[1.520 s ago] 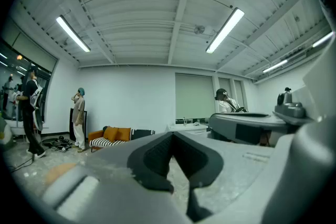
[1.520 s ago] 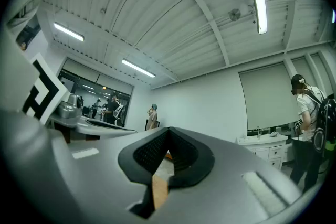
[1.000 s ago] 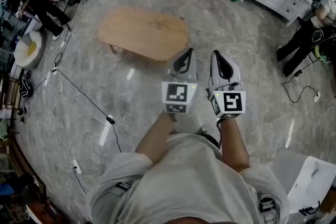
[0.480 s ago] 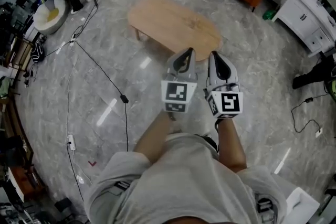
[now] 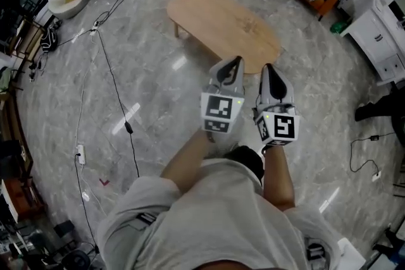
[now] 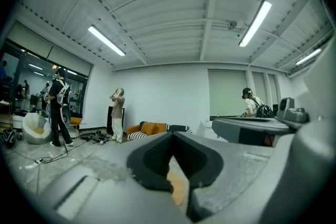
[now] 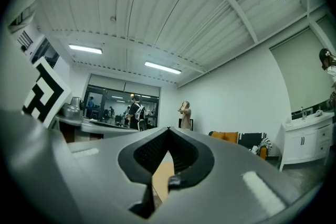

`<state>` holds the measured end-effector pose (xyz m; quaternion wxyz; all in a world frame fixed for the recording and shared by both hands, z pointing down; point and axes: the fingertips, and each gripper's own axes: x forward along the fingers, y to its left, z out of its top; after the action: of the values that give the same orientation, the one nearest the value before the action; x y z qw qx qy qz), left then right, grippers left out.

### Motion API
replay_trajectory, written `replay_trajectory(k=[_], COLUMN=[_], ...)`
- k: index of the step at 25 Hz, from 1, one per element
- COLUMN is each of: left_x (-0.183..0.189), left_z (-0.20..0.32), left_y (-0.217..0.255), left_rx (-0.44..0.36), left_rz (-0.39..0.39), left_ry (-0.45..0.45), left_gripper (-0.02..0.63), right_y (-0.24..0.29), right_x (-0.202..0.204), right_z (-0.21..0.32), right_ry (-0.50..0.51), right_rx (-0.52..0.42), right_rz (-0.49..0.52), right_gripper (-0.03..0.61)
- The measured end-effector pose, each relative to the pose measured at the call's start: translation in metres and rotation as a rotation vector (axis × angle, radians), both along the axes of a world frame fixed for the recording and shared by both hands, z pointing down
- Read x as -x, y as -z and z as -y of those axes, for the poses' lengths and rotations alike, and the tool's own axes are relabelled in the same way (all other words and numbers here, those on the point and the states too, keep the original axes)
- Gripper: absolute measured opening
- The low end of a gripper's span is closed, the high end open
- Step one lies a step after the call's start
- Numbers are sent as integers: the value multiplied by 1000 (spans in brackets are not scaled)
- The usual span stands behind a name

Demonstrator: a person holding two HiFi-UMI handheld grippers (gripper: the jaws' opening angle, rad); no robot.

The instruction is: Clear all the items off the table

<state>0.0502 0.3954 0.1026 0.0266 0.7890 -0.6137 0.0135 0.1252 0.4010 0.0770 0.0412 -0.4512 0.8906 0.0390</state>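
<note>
The oval table (image 5: 221,25) lies lengthwise from 10 to 4 o'clock; left gripper (image 5: 235,62) and right gripper (image 5: 269,69) (jaws together, holding nothing) point toward 12.

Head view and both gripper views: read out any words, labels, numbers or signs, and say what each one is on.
No readable words or numbers in any view.
On the left gripper and right gripper, the cubes carry black-and-white square markers: patterns only, no letters.
</note>
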Motion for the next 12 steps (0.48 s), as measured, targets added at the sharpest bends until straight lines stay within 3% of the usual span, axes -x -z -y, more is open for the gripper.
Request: replay_trajectory(k=[4, 12], left_x=[11, 30], left_z=[22, 127], left_y=[-11, -37], left_rx=[17, 82], left_rz=[-16, 23], left_ry=[14, 58], left_gripper=[20, 20], right_y=[-11, -33], right_x=[5, -2], right_z=[28, 149], right_ry=[3, -9], right_rx=[27, 80], right_rz=[-10, 24], right_gripper=[6, 6])
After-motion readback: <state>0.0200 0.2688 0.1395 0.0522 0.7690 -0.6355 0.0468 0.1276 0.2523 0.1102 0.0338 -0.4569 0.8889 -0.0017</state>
